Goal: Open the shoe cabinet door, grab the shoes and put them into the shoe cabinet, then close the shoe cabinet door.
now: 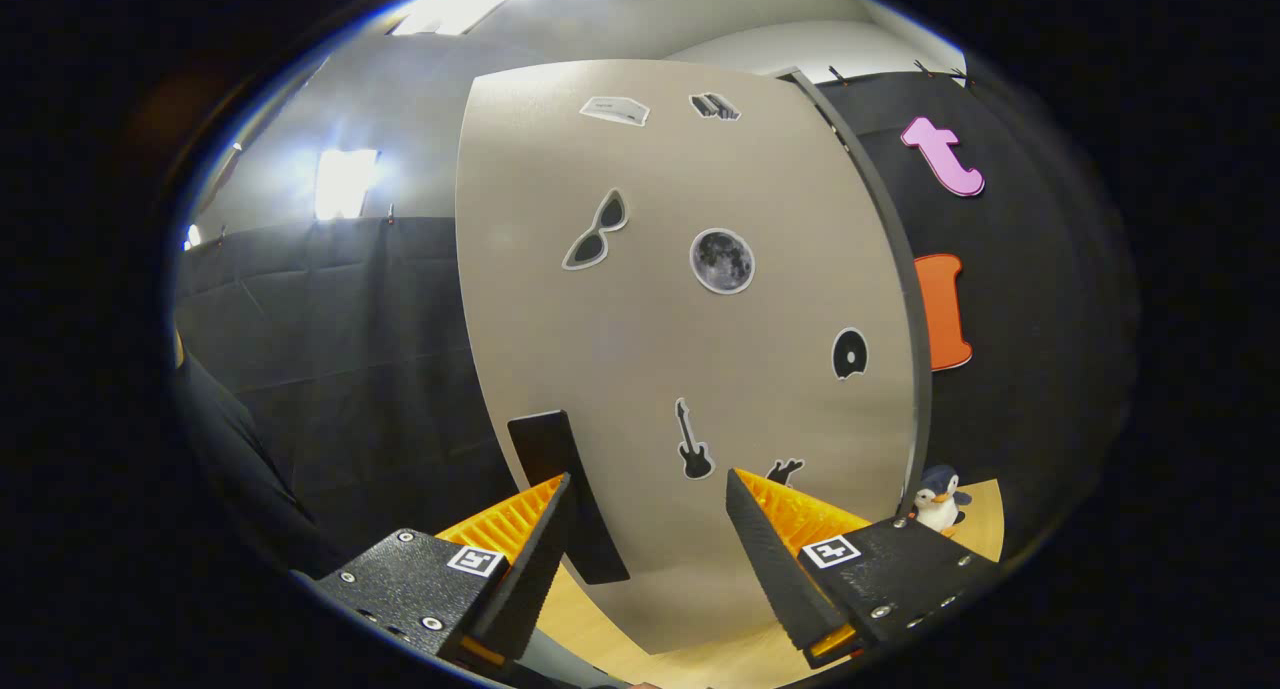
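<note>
The shoe cabinet door is a tall beige panel with stickers on it, standing just beyond my fingers and swung at an angle. A dark flat handle sits on its lower left edge, right beside and slightly behind my left finger. My gripper is open, its fingers spread wide with only the door's face showing in the gap. Neither finger presses on the handle. A light wooden surface shows below the door.
Black cloth walls stand to the left and right of the door. A small penguin toy sits on the wooden surface just past my right finger, at the door's right edge. A person's dark sleeve is at the far left.
</note>
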The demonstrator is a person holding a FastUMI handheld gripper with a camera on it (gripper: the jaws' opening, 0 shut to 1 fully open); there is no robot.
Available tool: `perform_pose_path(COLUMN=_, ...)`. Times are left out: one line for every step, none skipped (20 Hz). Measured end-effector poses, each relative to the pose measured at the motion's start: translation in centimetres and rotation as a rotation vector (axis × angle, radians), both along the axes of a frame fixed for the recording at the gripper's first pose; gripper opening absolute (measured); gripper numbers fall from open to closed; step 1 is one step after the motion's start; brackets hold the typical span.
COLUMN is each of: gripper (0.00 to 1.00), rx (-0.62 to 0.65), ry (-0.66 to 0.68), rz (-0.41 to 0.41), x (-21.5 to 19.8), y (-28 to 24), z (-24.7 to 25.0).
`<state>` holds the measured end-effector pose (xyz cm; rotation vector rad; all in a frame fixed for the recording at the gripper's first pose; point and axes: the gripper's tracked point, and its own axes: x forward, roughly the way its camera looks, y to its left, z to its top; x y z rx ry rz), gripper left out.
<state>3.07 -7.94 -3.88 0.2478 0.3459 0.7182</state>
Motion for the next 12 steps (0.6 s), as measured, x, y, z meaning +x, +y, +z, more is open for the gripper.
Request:
perform_pose_path(gripper=0.94, rx=-0.003, ry=-0.003, rz=0.004, x=0.2, y=0.7, z=-0.2)
perform_pose_path(gripper=0.94, rx=-0.006, ry=-0.009, rz=0.005, x=0.6, y=1.4, z=-0.3)
perform_pose_path(gripper=0.94, rx=-0.006, ry=-0.010, rz=0.002, x=1.3, y=2.1, z=-0.5)
perform_pose_path(gripper=0.94, rx=-0.005, ry=0.000, rz=-0.008, x=2.1, y=2.9, z=-0.9)
perform_pose_path(gripper=0.94, rx=-0.006, ry=0.012, rz=-0.016, x=2.9, y=3.6, z=-1.5)
perform_pose_path(gripper=0.94, rx=-0.009, ry=0.021, rz=-0.023, x=3.7, y=4.4, z=-1.9)
perform_pose_path(gripper=0.95, rx=-0.016, ry=0.028, rz=-0.031, x=4.5, y=5.0, z=-2.4)
perform_pose_path(gripper=0.95, rx=-0.020, ry=0.035, rz=-0.037, x=4.7, y=5.5, z=-2.7)
perform_pose_path(gripper=0.95, rx=-0.014, ry=0.042, rz=-0.039, x=4.8, y=5.9, z=-2.9)
perform_pose_path(gripper=0.95, rx=-0.006, ry=0.049, rz=-0.042, x=5.0, y=6.2, z=-3.1)
perform_pose_path(gripper=0.94, rx=0.000, ry=0.055, rz=-0.048, x=5.2, y=6.3, z=-3.3)
perform_pose_path(gripper=0.94, rx=0.005, ry=0.061, rz=-0.054, x=5.2, y=6.5, z=-3.5)
